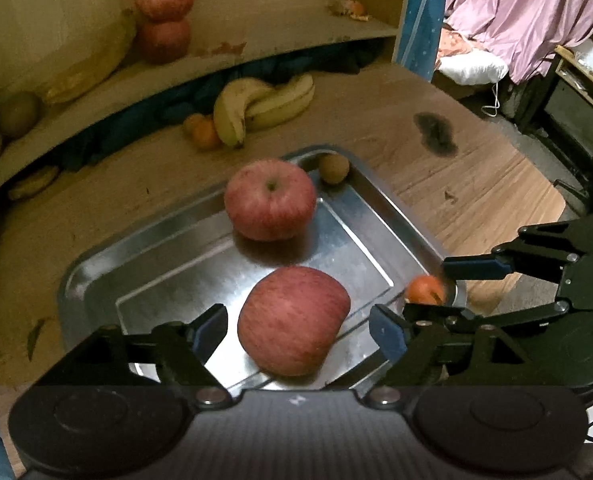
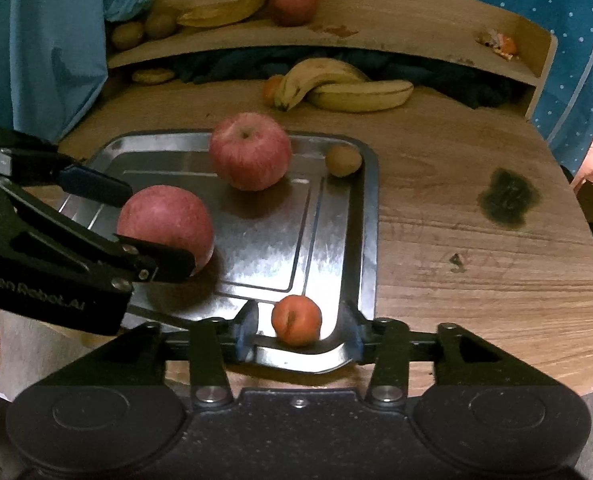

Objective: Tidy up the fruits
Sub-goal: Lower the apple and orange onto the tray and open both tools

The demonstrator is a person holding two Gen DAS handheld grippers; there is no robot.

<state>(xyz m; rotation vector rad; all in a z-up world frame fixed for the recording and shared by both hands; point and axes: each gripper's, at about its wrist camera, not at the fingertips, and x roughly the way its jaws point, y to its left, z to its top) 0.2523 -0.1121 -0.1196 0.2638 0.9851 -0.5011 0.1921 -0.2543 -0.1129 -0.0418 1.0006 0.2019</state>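
Two tools spread over fruit at the near end of the tray.

Both stand open: the left tool (image 1: 296, 326) brackets the near apple (image 1: 294, 320) without clear contact, and the right tool (image 2: 299, 326) straddles the small orange fruit (image 2: 296, 320) in the tray's (image 2: 370, 216) near-right corner, touching neither side. Loading looks underway; next, probably lift both clear of the raised rim. Farther in sit a second apple (image 2: 250, 156) and a kiwi (image 2: 343, 160). Beyond, bananas (image 2: 344, 88) wait on the table (image 2: 476, 240), with open room right.
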